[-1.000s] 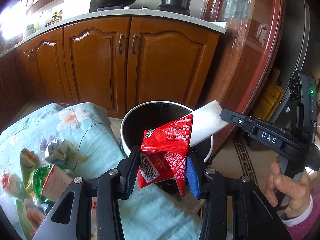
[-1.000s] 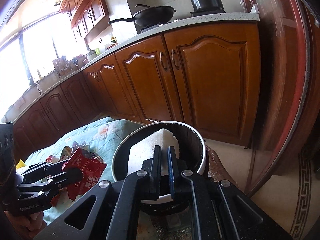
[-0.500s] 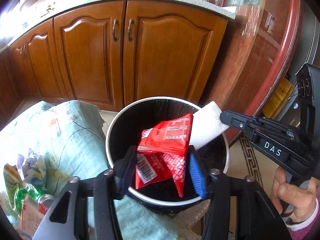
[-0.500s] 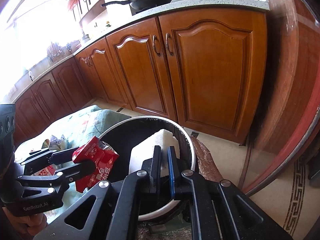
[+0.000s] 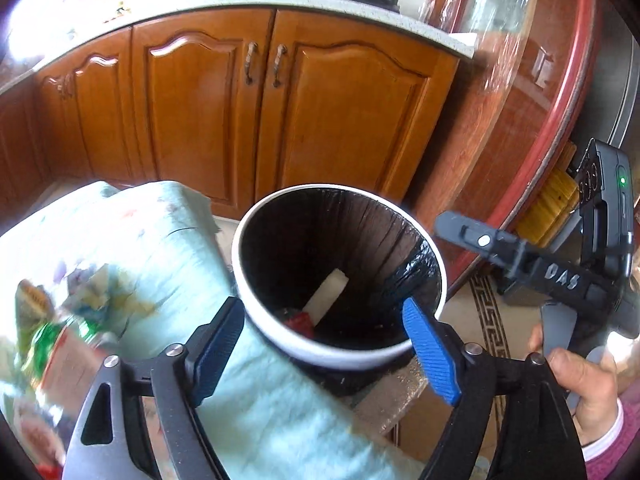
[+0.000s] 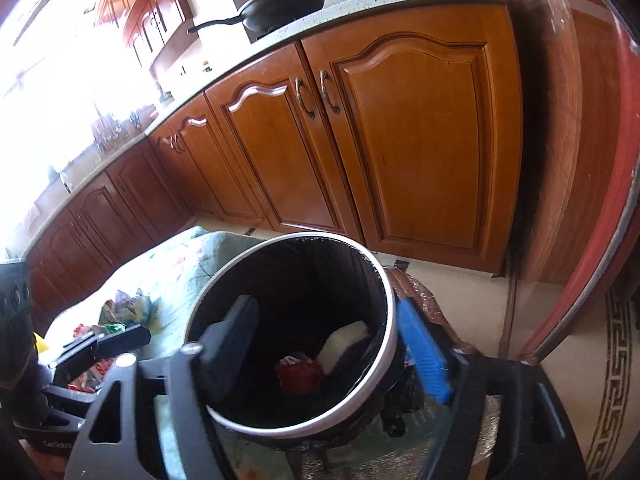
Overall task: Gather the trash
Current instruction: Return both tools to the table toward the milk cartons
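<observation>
A round trash bin (image 5: 256,280) with a white rim and black liner stands by the cloth-covered table. A white foam block (image 5: 329,293) and a red snack wrapper (image 5: 299,322) lie at its bottom; both also show in the right wrist view, the block (image 6: 344,340) beside the wrapper (image 6: 300,376). My left gripper (image 5: 324,356) is open and empty over the bin's near rim. My right gripper (image 6: 324,344) is open and empty above the bin (image 6: 224,292), and shows at the right of the left view (image 5: 452,228).
More wrappers and trash (image 5: 52,328) lie on the floral cloth (image 5: 160,248) at the left, also in the right wrist view (image 6: 124,308). Wooden cabinets (image 5: 256,104) stand behind the bin. A round red-edged tabletop (image 5: 560,120) is at the right.
Both grippers opened. The red wrapper fell from the left gripper and the white foam block from the right gripper into the bin. Both grippers tilted down over it.
</observation>
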Tool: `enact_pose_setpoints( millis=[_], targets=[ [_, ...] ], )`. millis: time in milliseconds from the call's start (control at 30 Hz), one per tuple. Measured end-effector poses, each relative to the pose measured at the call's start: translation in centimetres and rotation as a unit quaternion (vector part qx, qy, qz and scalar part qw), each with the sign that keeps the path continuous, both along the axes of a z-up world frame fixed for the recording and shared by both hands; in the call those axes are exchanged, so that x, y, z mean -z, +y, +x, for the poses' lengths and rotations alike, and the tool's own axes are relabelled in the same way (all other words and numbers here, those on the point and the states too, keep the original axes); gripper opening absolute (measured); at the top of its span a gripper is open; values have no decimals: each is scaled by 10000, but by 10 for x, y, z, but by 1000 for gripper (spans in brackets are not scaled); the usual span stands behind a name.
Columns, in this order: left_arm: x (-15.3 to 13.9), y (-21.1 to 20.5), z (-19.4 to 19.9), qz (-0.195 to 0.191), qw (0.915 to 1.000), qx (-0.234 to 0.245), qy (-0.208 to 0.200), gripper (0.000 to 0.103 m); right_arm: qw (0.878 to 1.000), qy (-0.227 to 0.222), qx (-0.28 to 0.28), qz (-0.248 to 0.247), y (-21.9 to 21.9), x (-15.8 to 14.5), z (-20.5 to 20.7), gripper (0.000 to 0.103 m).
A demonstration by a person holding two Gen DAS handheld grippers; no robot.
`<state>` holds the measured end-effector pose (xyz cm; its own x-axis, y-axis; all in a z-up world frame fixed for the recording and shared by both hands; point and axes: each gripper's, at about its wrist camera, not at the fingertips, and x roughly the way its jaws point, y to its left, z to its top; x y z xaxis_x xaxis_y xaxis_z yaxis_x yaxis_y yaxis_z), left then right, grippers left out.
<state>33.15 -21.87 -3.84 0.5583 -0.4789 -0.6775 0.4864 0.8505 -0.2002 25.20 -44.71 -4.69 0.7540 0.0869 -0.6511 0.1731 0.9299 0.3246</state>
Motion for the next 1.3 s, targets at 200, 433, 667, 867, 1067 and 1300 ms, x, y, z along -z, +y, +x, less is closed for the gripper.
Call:
enact_pose_setpoints(
  millis=[200,433,667,867,1067,1300],
  targets=[
    [-5,34,-46,-173,9993,-200,-273,84,9994,-268,-78,228,25,-8,-26,91],
    [-2,89,-87,-322,9973,-603,-259,87,9972,-367,-365,534,61,-10,-49,95],
    [5,152,-117,-644,9914,-1140,11,87,9948,-238,-659,738,97,-1,-63,95],
    [1,195,-138,-920,9842,-1503,143,87,9901,-63,-1166,778,134,9,-63,95],
    [-3,232,-149,-906,9786,-1848,76,87,9836,-53,-1701,590,168,7,-55,95],
    [-2,252,-142,-789,9725,-2174,261,87,9749,-118,-2212,217,197,3,-40,95]
  ],
)
